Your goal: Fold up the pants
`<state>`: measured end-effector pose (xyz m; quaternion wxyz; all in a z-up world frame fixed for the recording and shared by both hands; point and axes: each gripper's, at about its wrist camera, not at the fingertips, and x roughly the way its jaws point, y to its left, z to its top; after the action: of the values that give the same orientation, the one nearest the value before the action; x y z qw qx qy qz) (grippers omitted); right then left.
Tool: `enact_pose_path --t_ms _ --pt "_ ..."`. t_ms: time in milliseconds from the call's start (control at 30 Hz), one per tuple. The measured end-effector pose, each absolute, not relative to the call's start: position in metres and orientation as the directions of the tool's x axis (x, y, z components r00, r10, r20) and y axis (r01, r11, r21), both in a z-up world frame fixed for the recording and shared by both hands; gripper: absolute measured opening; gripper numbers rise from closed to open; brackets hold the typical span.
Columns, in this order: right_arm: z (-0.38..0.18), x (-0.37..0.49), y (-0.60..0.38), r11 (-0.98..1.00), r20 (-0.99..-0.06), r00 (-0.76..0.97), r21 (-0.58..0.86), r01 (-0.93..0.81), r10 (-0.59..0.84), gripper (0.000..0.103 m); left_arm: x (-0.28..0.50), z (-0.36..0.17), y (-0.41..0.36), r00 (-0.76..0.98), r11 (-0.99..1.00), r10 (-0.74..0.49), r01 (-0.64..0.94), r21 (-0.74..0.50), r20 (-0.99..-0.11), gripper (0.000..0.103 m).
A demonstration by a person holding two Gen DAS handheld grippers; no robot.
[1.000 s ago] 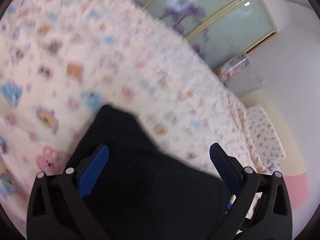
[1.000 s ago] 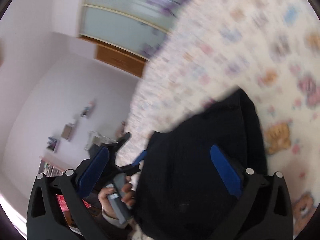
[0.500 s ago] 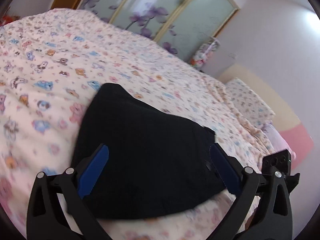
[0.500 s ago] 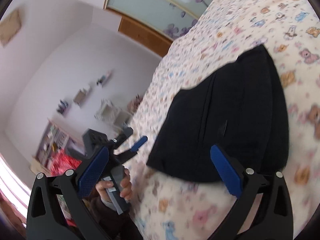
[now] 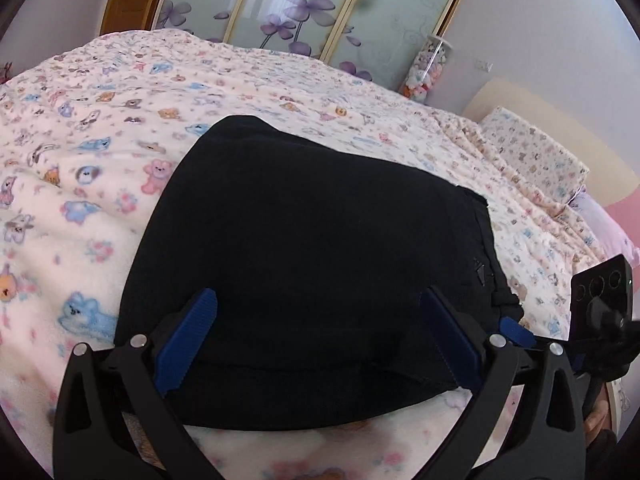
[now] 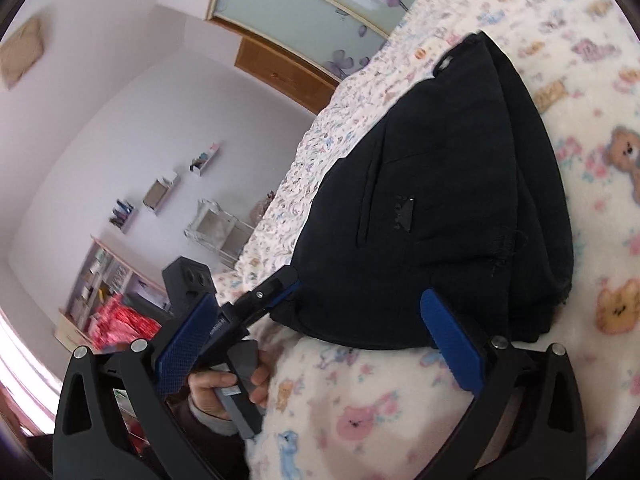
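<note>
The black pants (image 5: 312,240) lie folded into a compact stack on the bed; they also show in the right wrist view (image 6: 440,184), with a pocket and small tag on top. My left gripper (image 5: 320,336) is open and empty, held just above the stack's near edge. My right gripper (image 6: 316,340) is open and empty, hovering near the stack's near corner. The left gripper (image 6: 264,300) shows in the right wrist view, held by a hand. The right gripper's camera end (image 5: 600,296) shows at the right edge of the left wrist view.
The bed is covered by a cream blanket with cartoon animals (image 5: 80,168). A pillow (image 5: 536,148) lies at the far right. A sliding wardrobe with purple flowers (image 5: 304,12) stands behind the bed. Wall shelves (image 6: 160,192) and a bookcase are beside the bed.
Both grippers have pulled back and up from the pants, so the whole folded stack now shows. The pants lie still on the bed.
</note>
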<state>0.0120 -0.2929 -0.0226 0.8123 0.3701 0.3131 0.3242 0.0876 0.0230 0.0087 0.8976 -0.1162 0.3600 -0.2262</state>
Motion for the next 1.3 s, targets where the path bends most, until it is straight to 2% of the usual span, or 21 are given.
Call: enact_pose_path --t_ms 167,367,467,600,733,867,967,1033,1167,1233,1300 --pt "-0.019 0.012 -0.290 0.550 -0.277 0.613 0.774 -0.314 0.740 0.102 0.084 0.009 0.028 0.646 0.852 -0.518 0.331 -0.406 -0.560 0.101" --pt "-0.018 0.010 -0.290 0.562 -0.253 0.637 0.752 -0.344 0.728 0.102 0.076 0.011 0.020 0.675 0.891 -0.453 0.311 -0.331 -0.583 0.101" --pt "-0.004 0.004 -0.282 0.623 -0.279 0.661 0.692 -0.364 0.697 0.102 0.070 0.015 0.023 0.699 0.900 -0.433 0.293 -0.323 -0.569 0.101" --pt "0.021 -0.015 -0.269 0.742 -0.275 0.747 0.534 -0.405 0.605 0.102 0.053 0.027 0.038 0.792 0.929 -0.348 0.219 -0.299 -0.502 0.101" --pt "0.026 -0.016 -0.259 0.753 -0.282 0.741 0.499 -0.430 0.610 0.102 0.042 0.035 0.042 0.836 0.953 -0.273 0.166 -0.255 -0.477 0.101" --pt "0.023 -0.012 -0.256 0.804 -0.342 0.762 0.463 -0.373 0.550 0.102 0.040 0.039 0.031 0.836 0.976 -0.208 0.147 -0.158 -0.507 0.101" --pt "0.032 -0.002 -0.269 0.845 -0.388 0.788 0.450 -0.291 0.478 0.102 0.043 0.047 0.031 0.831 0.972 -0.231 0.174 -0.157 -0.507 0.101" --pt "0.038 0.012 -0.293 0.827 -0.413 0.777 0.512 -0.234 0.475 0.102 0.049 0.055 0.035 0.831 0.975 -0.220 0.165 -0.151 -0.511 0.101" --pt "0.032 0.054 -0.330 0.773 -0.492 0.700 0.620 -0.135 0.517 0.102 0.070 0.067 0.025 0.814 0.985 -0.169 0.163 -0.060 -0.555 0.101" --pt "0.028 0.081 -0.338 0.758 -0.546 0.634 0.644 -0.100 0.547 0.102 0.083 0.071 0.025 0.806 0.985 -0.170 0.159 -0.069 -0.568 0.101" --pt "0.025 0.100 -0.342 0.780 -0.619 0.583 0.624 -0.041 0.526 0.102 0.099 0.074 0.036 0.783 0.980 -0.196 0.132 -0.149 -0.591 0.101"
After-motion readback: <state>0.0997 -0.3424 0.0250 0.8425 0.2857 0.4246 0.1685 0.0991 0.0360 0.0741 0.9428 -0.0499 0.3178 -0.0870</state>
